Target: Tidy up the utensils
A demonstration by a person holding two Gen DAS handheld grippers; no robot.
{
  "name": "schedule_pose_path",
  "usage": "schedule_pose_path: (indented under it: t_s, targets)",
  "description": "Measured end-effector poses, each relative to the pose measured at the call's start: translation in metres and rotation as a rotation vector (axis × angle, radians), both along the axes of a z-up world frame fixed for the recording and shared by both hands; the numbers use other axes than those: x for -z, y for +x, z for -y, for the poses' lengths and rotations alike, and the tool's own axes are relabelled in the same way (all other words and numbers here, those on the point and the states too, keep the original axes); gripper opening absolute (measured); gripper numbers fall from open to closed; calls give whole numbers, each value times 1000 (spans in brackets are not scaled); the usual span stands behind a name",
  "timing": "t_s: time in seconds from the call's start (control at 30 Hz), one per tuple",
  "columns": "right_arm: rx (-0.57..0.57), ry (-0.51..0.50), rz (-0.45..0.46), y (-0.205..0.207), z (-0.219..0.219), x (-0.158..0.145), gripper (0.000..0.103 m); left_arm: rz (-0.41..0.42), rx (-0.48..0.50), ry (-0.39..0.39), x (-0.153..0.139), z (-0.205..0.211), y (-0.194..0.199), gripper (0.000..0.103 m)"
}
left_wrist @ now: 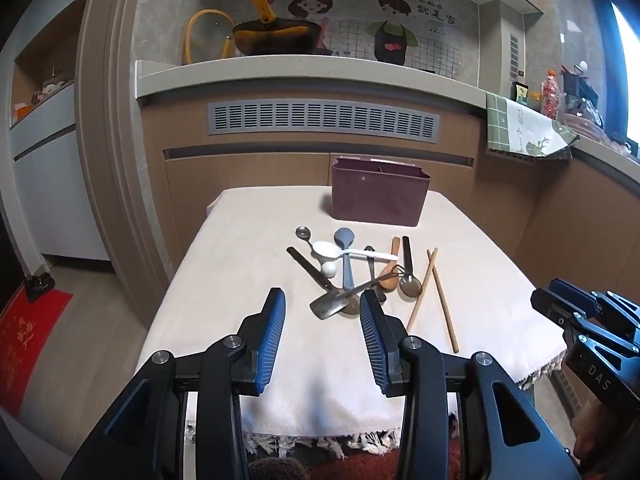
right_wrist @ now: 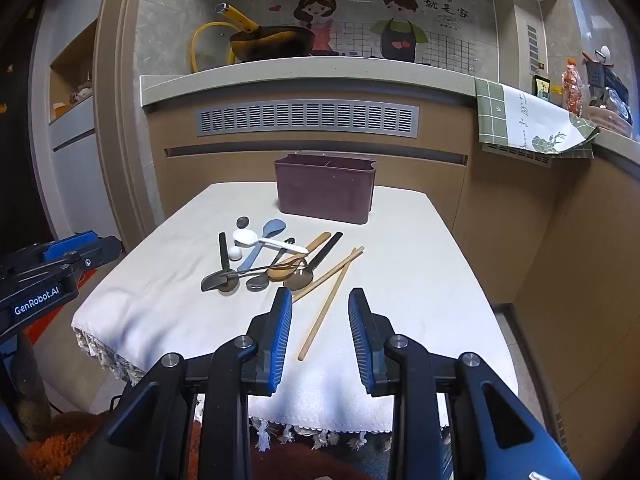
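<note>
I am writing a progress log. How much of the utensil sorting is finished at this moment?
Nothing looks sorted yet. The spoons and chopsticks lie loose on the white cloth; no handles show above the maroon holder. Both the left gripper and right gripper are open and empty. All utensils remain.

Mixed utensils (left_wrist: pixel 352 272) lie jumbled on the cloth before an upright maroon holder (left_wrist: pixel 379 192).

bin (left_wrist: pixel 378 196) interior hidden, spoon bowls (left_wrist: pixel 348 304) overlapped, wall lettering (left_wrist: pixel 430 6) illegible
</note>
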State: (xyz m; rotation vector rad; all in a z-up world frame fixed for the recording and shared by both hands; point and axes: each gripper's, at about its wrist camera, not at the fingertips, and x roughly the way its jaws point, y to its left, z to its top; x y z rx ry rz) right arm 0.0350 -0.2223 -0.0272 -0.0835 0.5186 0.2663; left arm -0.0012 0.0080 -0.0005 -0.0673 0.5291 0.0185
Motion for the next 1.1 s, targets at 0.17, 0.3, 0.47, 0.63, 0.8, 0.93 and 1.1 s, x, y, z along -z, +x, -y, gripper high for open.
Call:
schedule_pose_path:
  t_s: [0.17, 0.3, 0.47, 0.63, 0.8, 0.93, 1.1]
  targets:
    - [5, 1, -6, 1, 1, 1, 28, -13, 10, 3, 1, 1, 1, 40]
    - [5, 3, -13, 2, 1, 2, 28, -18, 9, 4, 4, 4, 2, 40]
    - [6, 2, -16, 2, 1, 2, 28, -29, 10, 1, 7, 6, 2, 40]
    - [7, 2, -21, 3, 1, 3, 28, -39, 13, -2, 10, 8, 2, 40]
    - [5, 0, -23, 2, 1, 4, 28, -44, 15, -4, 10, 5, 5, 40]
    - [7, 0, -21, 3, 0, 4, 28, -43, 15, -4, 10, 5, 5, 40]
    - [7, 0, -21, 3, 1, 4, 28, -44, 14, -4, 11, 6, 4, 40]
